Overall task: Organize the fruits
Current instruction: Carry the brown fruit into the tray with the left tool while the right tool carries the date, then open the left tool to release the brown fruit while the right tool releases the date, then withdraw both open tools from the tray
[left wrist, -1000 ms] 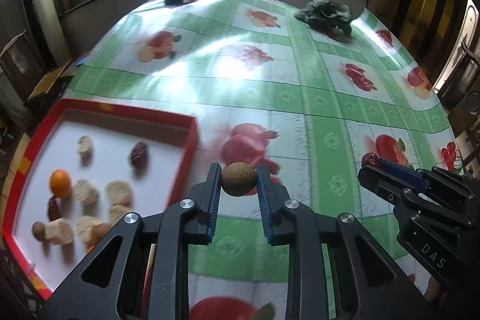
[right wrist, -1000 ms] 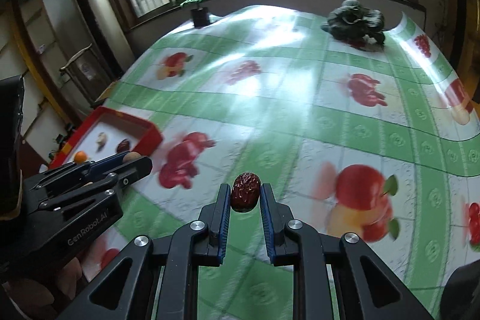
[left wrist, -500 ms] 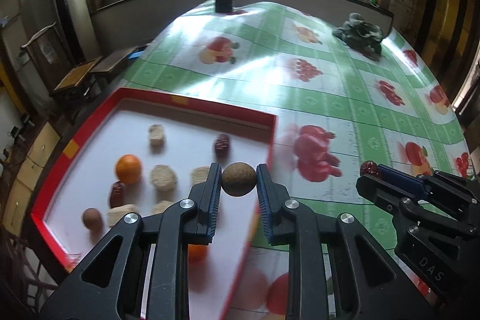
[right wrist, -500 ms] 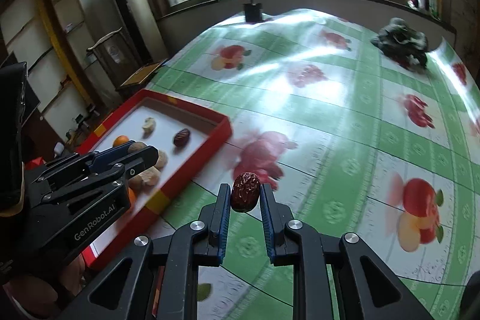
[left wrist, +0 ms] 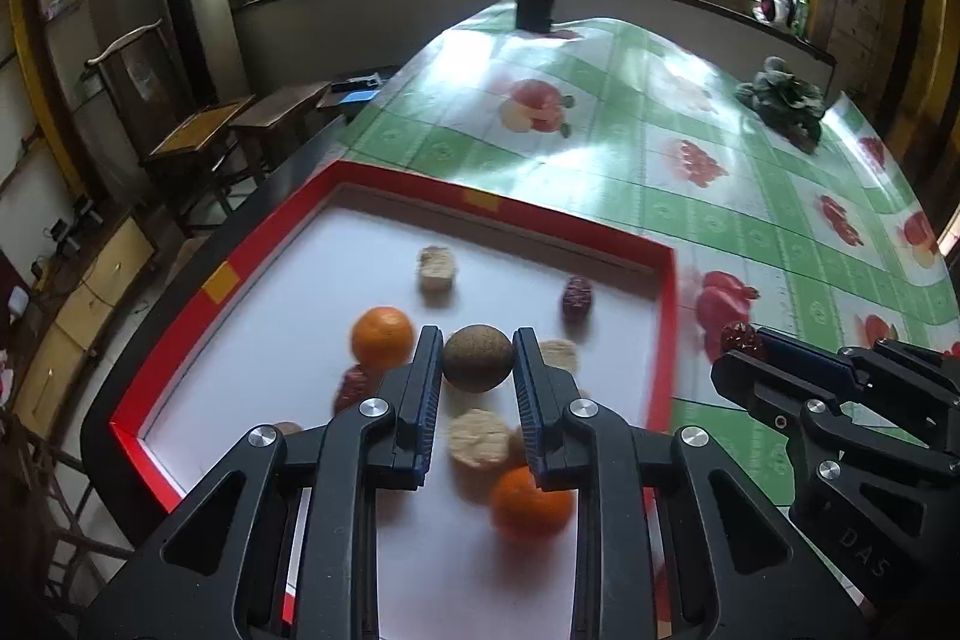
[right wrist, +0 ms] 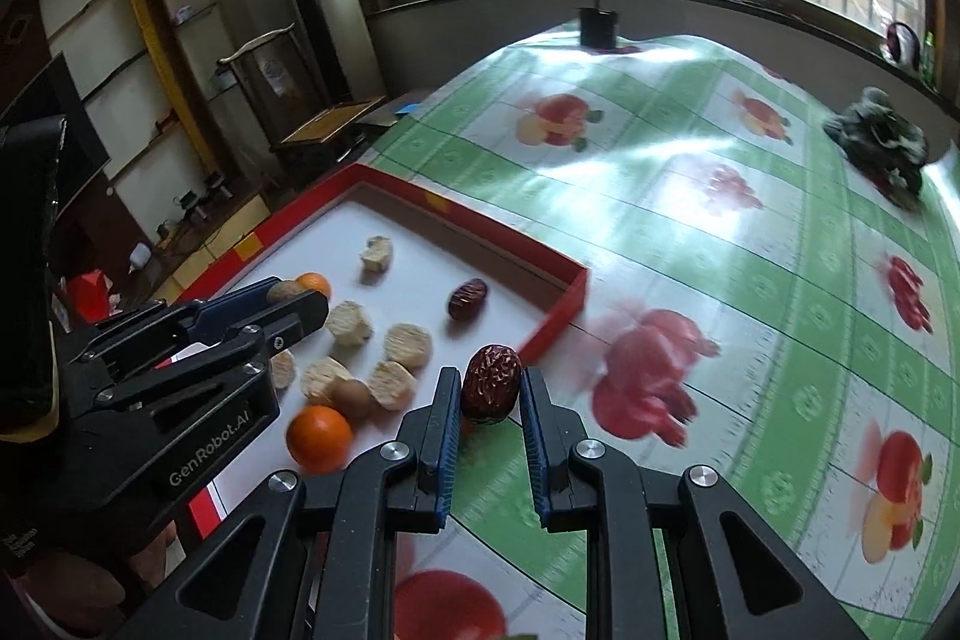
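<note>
Left wrist view: the left claw (left wrist: 478, 364) is clenched on one round brown fruit (left wrist: 478, 357), held above the red-rimmed tray (left wrist: 665, 316) at the near left of the counter (left wrist: 660, 160). Countable on the tray's white floor: two oranges (left wrist: 382, 337), two loose red dates (left wrist: 578, 299) and at least three pale cut pieces (left wrist: 437, 268); further items are hidden behind the claw. At the right, the right claw (left wrist: 741, 340) grips one red date.

Right wrist view: the right claw (right wrist: 491, 394) is clenched on one wrinkled red date (right wrist: 491, 383), just outside the tray's near right corner (right wrist: 573, 298). The tray holds two oranges (right wrist: 318, 436), one loose date (right wrist: 468, 298), six pale pieces (right wrist: 408, 343) and one small brown fruit (right wrist: 351, 397). The left claw (right wrist: 288, 298) holds its brown fruit over the tray's left part.
</note>
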